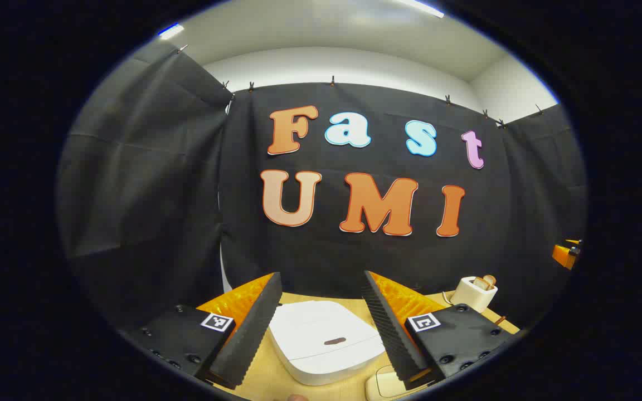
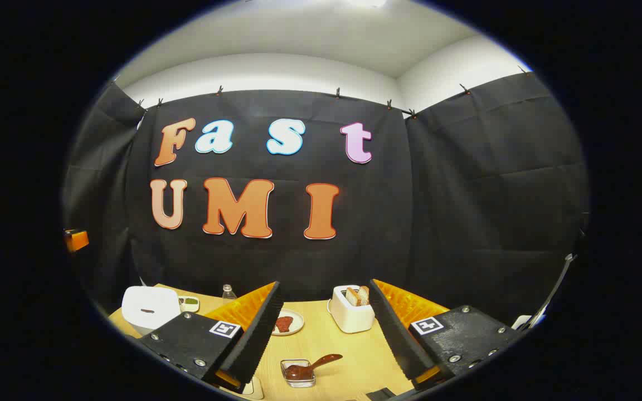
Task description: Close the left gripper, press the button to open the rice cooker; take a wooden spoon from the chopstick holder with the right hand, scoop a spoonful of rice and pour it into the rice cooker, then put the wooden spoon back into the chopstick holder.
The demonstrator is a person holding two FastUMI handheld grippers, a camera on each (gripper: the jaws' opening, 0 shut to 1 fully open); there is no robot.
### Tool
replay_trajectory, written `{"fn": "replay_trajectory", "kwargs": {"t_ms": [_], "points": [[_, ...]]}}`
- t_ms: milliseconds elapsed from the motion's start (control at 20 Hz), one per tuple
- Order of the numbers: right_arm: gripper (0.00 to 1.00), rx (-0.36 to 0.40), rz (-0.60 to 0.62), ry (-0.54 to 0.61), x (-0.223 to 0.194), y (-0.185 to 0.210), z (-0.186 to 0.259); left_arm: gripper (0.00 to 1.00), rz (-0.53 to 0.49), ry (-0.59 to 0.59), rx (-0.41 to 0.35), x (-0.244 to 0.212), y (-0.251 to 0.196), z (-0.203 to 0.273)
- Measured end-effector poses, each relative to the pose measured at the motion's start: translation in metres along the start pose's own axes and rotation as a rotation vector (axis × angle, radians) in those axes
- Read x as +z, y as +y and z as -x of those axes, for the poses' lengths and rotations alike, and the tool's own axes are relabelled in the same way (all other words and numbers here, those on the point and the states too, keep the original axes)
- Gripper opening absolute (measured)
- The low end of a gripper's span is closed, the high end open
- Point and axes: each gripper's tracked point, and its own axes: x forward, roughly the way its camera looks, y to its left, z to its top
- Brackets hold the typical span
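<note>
My left gripper [image 1: 321,275] is open, and the white rice cooker [image 1: 324,340] sits on the table between and just beyond its fingers. The lid is down, with a dark slot-shaped button [image 1: 335,341] on top. My right gripper [image 2: 325,284] is also open with nothing between its fingers. In the right gripper view the rice cooker [image 2: 150,308] stands far to the left. A brown wooden spoon [image 2: 321,362] rests with its bowl in a small clear square dish [image 2: 297,373] on the table, below the gap between the right fingers.
A white toaster [image 2: 353,309] holding bread stands at the back, seen too as the toaster [image 1: 474,292]. A plate [image 2: 287,323] with a reddish piece, a small dish [image 2: 189,303] and a little bottle [image 2: 228,292] sit on the wooden table [image 2: 349,356]. A cream object [image 1: 385,384] lies near the front edge.
</note>
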Motion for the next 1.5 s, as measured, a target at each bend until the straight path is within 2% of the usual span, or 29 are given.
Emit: {"fn": "replay_trajectory", "kwargs": {"t_ms": [350,550,750,800,900,950,1250,1300,1350,1500], "points": [[0.96,0.036,-0.017,0.0,0.009,0.011,0.008,0.98,-0.025,-0.006,0.023,0.005,0.012,0.012],[0.96,0.031,-0.001,-0.01,0.012,0.005,0.014,0.98,-0.046,-0.002,0.027,0.004,0.015,0.019],[0.96,0.035,-0.021,-0.009,0.014,0.004,0.017,0.98,-0.034,-0.001,0.023,0.006,0.012,0.022],[1.0,0.035,-0.018,-0.006,0.014,0.003,0.016,0.98,-0.027,-0.005,0.025,0.007,0.013,0.022],[1.0,0.035,-0.006,-0.004,0.014,0.001,0.017,0.99,-0.02,-0.009,0.028,0.008,0.012,0.023],[0.96,0.031,-0.001,-0.008,0.015,-0.001,0.018,0.98,-0.02,-0.01,0.027,0.009,0.011,0.025],[0.96,0.03,-0.02,-0.011,0.017,-0.013,0.024,0.99,-0.001,-0.025,0.024,0.014,0.004,0.034],[1.0,0.031,-0.023,-0.008,0.017,-0.012,0.023,0.98,-0.001,-0.022,0.017,0.013,0.003,0.035],[0.96,0.033,-0.026,-0.004,0.015,-0.012,0.024,0.98,-0.002,-0.03,0.022,0.014,0.004,0.036],[0.96,0.031,-0.032,0.005,0.012,-0.016,0.028,0.43,-0.007,-0.061,0.059,0.018,0.013,0.037]]}}
